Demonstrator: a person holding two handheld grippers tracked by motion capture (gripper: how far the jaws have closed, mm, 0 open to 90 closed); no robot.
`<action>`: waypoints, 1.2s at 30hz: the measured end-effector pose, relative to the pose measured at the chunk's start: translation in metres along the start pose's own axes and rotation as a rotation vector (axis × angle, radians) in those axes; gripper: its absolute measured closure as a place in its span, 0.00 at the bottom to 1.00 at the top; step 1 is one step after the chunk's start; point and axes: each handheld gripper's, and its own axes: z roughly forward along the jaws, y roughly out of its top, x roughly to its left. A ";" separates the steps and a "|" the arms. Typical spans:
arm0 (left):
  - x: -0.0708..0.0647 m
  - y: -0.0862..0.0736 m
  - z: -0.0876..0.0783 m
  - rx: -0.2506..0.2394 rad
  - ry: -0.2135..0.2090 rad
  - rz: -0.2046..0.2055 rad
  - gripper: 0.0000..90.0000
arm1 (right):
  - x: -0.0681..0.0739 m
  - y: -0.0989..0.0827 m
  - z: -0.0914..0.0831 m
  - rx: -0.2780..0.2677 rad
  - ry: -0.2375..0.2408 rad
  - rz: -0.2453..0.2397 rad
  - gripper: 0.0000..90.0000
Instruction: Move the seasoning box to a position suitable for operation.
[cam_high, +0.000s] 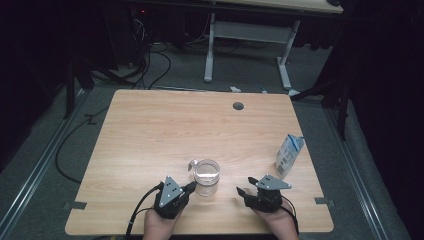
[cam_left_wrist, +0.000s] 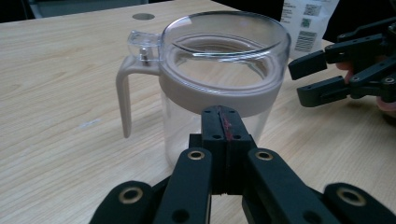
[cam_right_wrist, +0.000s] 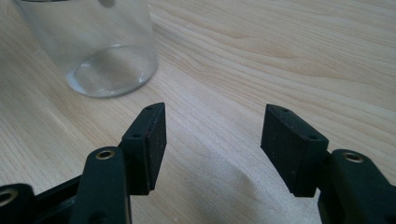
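Light wood table (cam_high: 150, 130) over grey floor; jug (cam_high: 206, 177) sits near front edge between closed, empty left gripper (cam_high: 190, 187) and wide-open, empty right gripper (cam_high: 245, 185); carton (cam_high: 289, 155) stands near right edge.

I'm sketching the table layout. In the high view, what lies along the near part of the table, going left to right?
Left tongs → clear plastic jug with a pale handle → right tongs → white and blue carton.
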 end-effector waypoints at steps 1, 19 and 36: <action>-0.001 0.000 0.001 0.001 -0.003 0.003 1.00 | 0.000 0.000 0.001 0.000 0.002 -0.003 0.45; 0.009 0.002 -0.006 -0.020 0.022 -0.010 0.96 | 0.004 0.002 0.003 -0.021 -0.024 0.002 0.49; 0.035 0.006 -0.005 -0.006 0.042 -0.075 0.83 | 0.008 0.007 -0.002 -0.057 -0.010 -0.019 0.56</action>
